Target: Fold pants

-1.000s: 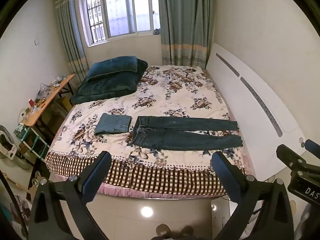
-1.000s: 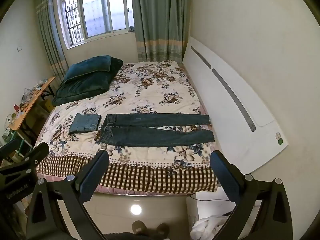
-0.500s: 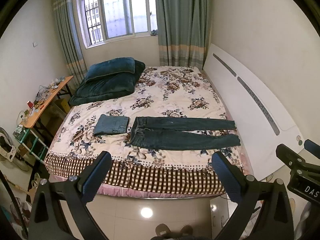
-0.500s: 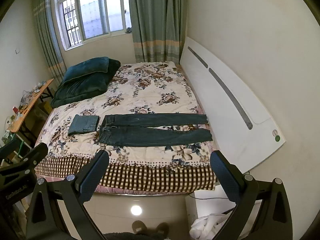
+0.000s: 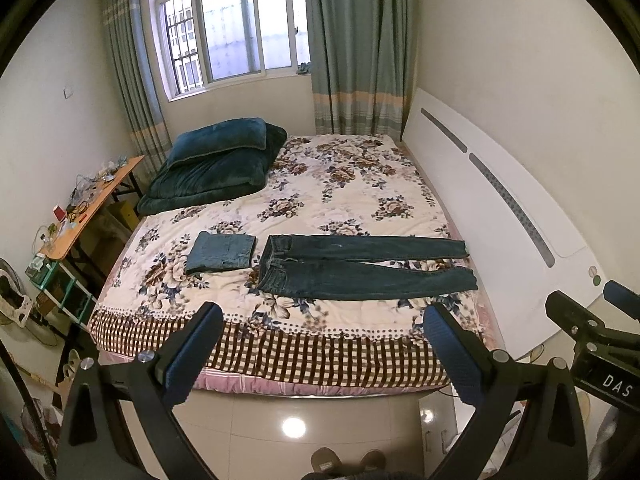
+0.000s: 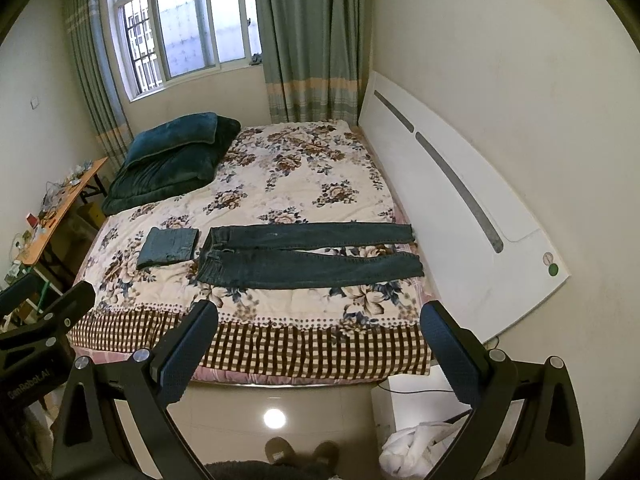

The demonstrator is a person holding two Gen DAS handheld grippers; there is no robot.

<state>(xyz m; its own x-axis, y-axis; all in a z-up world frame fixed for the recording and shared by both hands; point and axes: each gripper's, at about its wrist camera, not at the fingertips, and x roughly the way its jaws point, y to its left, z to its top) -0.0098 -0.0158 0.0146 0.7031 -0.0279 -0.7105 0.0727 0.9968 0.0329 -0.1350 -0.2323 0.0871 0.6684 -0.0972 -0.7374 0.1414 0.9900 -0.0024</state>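
While you stand off the bed [image 5: 320, 344], your left tongs [image 5: 323, 338] gape apart, holding nothing. Folded jeans [image 5: 221, 253] lie just left of the flat pants [image 5: 360, 270], waist leftward. Your right tongs [image 6: 319, 334] likewise spread wide.

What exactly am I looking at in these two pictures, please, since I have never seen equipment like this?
A person stands at the foot of a bed, holding a two-finger gripper in each hand. Each picture comes from a fisheye camera on one gripper, looking along its fingers. The left gripper and the right gripper are both open and hold nothing. On the floral quilt lie unfolded jeans, flat with legs pointing right, a folded pair of jeans beside their waistband, and a dark teal blanket near the window.
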